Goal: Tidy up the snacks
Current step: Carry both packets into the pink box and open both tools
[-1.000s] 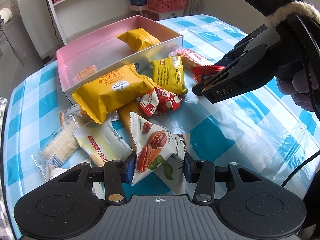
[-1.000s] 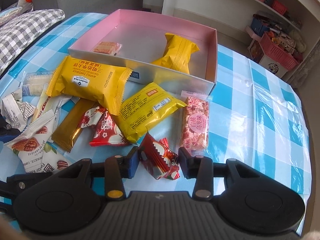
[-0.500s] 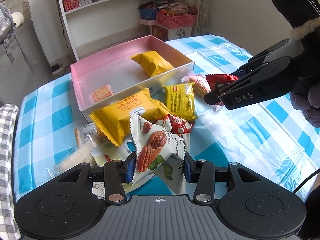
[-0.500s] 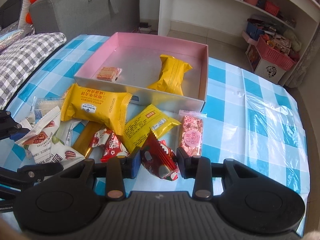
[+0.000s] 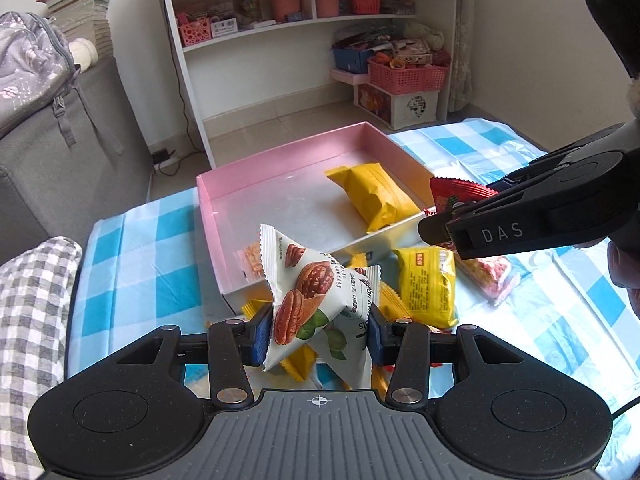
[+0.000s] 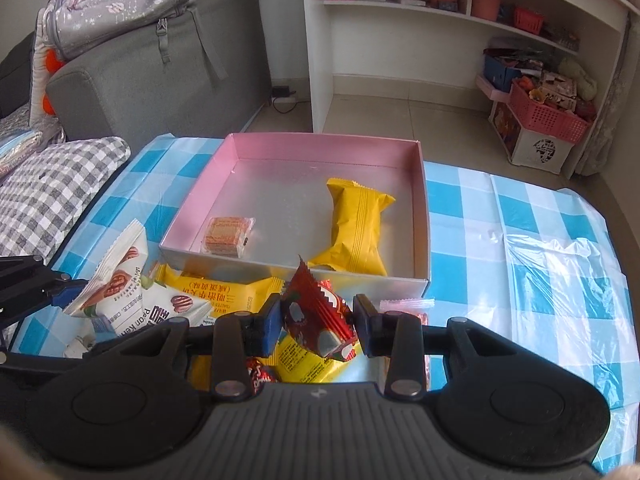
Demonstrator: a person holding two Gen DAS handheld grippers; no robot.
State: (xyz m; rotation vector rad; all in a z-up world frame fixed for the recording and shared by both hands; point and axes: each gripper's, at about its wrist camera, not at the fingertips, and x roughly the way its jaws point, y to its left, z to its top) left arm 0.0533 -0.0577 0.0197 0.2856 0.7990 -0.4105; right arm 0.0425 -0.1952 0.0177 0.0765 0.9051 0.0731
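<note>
My left gripper is shut on white pecan nut packets and holds them above the snack pile, near the front wall of the pink box. My right gripper is shut on a red snack packet, held above the table just in front of the box. The box holds a yellow pastry packet and a small wafer packet. The right gripper also shows in the left wrist view, and the nut packets show in the right wrist view.
Loose snacks lie on the blue checked tablecloth in front of the box: yellow packets, a pink packet, another red one. A grey sofa and white shelves stand beyond the table.
Both grippers have risen with their packets and moved towards the pink box. The snack pile now lies lower and closer under them.
</note>
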